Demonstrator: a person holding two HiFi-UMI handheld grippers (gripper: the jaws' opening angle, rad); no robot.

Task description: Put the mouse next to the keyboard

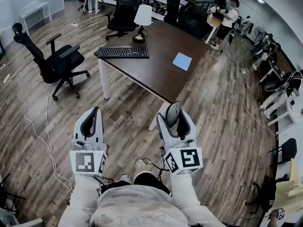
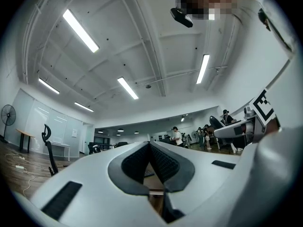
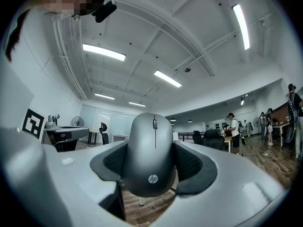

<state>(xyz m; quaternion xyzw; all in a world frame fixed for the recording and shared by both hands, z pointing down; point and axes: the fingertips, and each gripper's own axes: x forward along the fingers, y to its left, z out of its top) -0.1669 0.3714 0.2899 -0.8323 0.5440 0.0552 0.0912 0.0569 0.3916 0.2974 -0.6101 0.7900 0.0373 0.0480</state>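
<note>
Head camera is looking forward and steeply down from above the person, taking in the left gripper (image 1: 96, 111) and right gripper (image 1: 173, 110) near the bottom edge, with the counter (image 1: 156, 65) farther off. Each gripper camera is sitting close behind its own fingers (image 2: 130, 164) and tilting up toward the ceiling (image 2: 142, 41). The mouse (image 3: 152, 155) is blocking the right one's centre. All three are catching the standing person (image 1: 229, 15) in the white shirt.

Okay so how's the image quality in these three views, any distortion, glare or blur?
Head view: heavy fisheye bows the floor planks around the table, evenly lit, sharp. Right gripper view: mouse crisp, ceiling lights blown out, black corners. Left gripper view: same glare and vignette.
</note>
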